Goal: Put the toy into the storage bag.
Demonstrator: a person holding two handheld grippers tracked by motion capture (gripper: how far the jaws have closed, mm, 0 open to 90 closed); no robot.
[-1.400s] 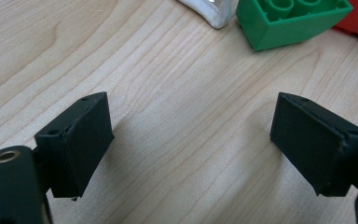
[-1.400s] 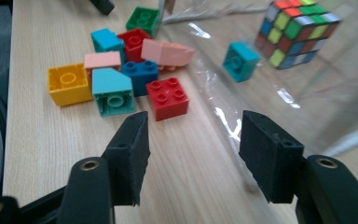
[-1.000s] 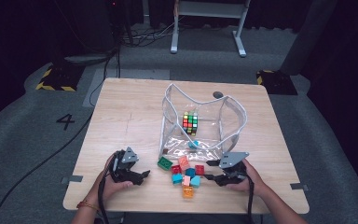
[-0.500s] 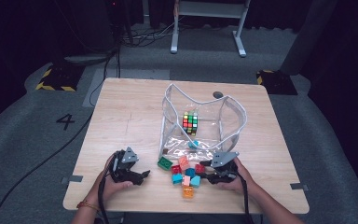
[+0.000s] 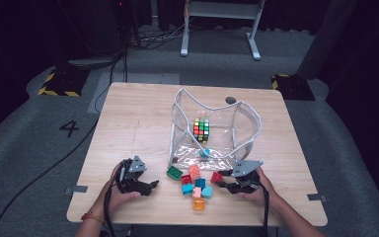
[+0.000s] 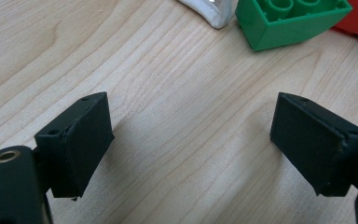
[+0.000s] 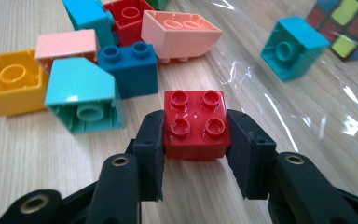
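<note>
- My right gripper (image 7: 196, 154) was clamped on the red block (image 7: 196, 122), one black jaw pressed on each side, studs facing up. The block sat on the wooden table (image 5: 128, 123), right at the front edge of the clear bag (image 5: 212, 133).
- A second ago my right gripper was farther to the right, away from the blocks. Half a second ago it had slid in toward them. Now it was at the red block (image 5: 217, 176) and squeezing it.
- My left gripper (image 6: 191, 140) had its jaws wide apart with nothing between them, just bare wood. It stayed in the same spot on the left the whole time.
- Just past my left gripper lay a green block (image 6: 289, 21), near a corner of the bag.
- A little past the red block sat a light teal block (image 7: 84, 95), a yellow block (image 7: 11, 81) and a dark blue block (image 7: 130, 65), all close together.
- Behind those were a pink block (image 7: 182, 30) and another red one (image 7: 130, 16).
- On the floor of the clear bag lay a teal block (image 7: 293, 46).
- Farthest back, inside the bag, stood the color cube (image 5: 201, 129). It had not moved.
</note>
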